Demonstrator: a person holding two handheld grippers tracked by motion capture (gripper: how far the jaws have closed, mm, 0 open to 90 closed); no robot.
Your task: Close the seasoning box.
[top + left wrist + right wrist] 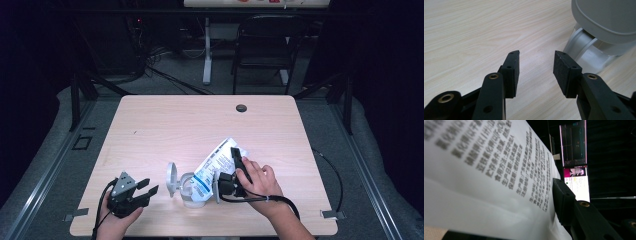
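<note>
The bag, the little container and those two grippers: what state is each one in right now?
Bag: printed white pouch, tilted, lower end at the container's mouth, between the right gripper's jaws.
Container: upright on the table, mouth uncovered.
Lid: flipped open, standing at the container's side.
Left gripper: open, nothing between its jaws, resting near the lid.
Right gripper: one pad against the bag; full clamp not clear.

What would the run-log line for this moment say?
right tongs: closed on white printed bag, tipped into container | left tongs: open, empty, beside container | lid: flipped open | table
</note>
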